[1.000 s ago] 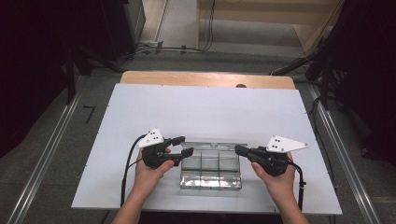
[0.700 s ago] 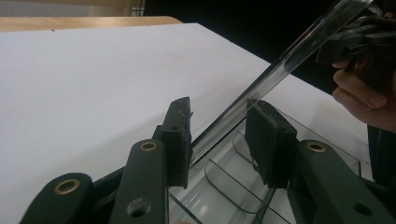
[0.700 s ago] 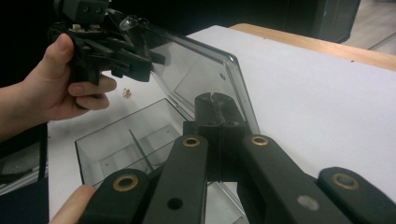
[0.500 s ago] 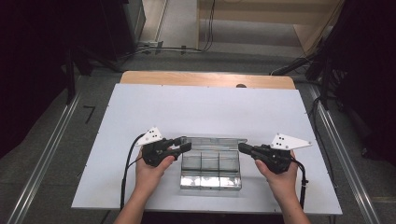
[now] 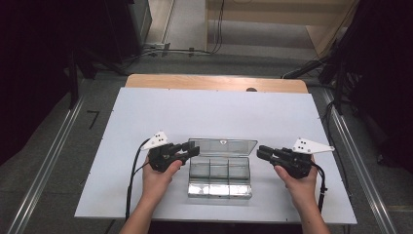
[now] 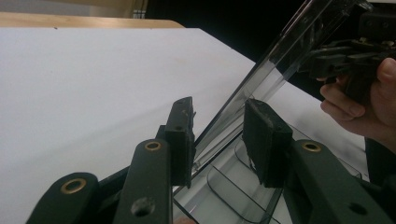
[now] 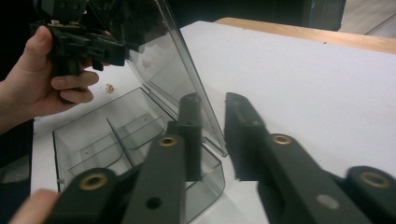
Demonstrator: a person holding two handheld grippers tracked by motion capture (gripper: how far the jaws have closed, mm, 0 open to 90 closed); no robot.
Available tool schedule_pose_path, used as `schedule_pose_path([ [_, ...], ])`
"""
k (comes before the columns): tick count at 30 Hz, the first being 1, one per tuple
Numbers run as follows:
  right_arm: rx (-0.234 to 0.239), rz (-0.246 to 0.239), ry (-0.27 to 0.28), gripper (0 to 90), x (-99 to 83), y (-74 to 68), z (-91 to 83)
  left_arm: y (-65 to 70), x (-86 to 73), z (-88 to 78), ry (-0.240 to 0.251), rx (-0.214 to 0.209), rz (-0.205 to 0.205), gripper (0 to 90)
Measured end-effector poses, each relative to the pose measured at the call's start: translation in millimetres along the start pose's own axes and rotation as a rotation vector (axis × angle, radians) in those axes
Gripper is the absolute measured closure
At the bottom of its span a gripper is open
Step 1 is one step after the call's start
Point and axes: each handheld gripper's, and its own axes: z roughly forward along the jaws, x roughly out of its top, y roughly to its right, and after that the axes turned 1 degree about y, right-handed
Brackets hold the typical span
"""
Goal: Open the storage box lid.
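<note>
A clear plastic compartment box (image 5: 219, 181) lies near the table's front edge. Its lid (image 5: 221, 146) stands raised at the back. My left gripper (image 5: 192, 150) is at the lid's left end. Its jaws have just been closing, and in the left gripper view (image 6: 218, 135) the lid's edge (image 6: 289, 51) is pinched between the pads. My right gripper (image 5: 260, 152) sits at the lid's right end. Its jaws have just been opening, and in the right gripper view (image 7: 215, 126) they stand apart with the lid's corner (image 7: 163, 60) in the gap, unpressed. The box's compartments (image 7: 93, 140) look empty.
The box rests on a white board (image 5: 219, 112) laid over a wooden table (image 5: 214, 83). Metal rails (image 5: 44, 165) run along both sides of the floor, and cables (image 5: 160, 48) lie behind the table.
The lid stands higher than a second ago. My left jaws have narrowed onto its left edge. My right gripper has let go and shifted slightly right.
</note>
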Motion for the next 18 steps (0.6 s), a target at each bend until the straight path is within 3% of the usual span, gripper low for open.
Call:
schedule_pose_path([
  [5, -0.007, 0.006, -0.019, 63.4, 0.4, -1.0, 14.0, -0.8, -0.4, 1.2, 0.002, -0.001, -0.01, 63.9],
  [12, -0.02, 0.04, -0.013, 63.7, -0.3, -1.5, 29.3, -1.6, -3.7, 2.3, 0.001, 0.009, -0.026, 63.4],
  [18, -0.015, 0.039, -0.023, 65.6, -2.2, -5.0, 38.5, -2.8, -5.7, 3.9, -0.001, 0.018, -0.041, 63.9],
])
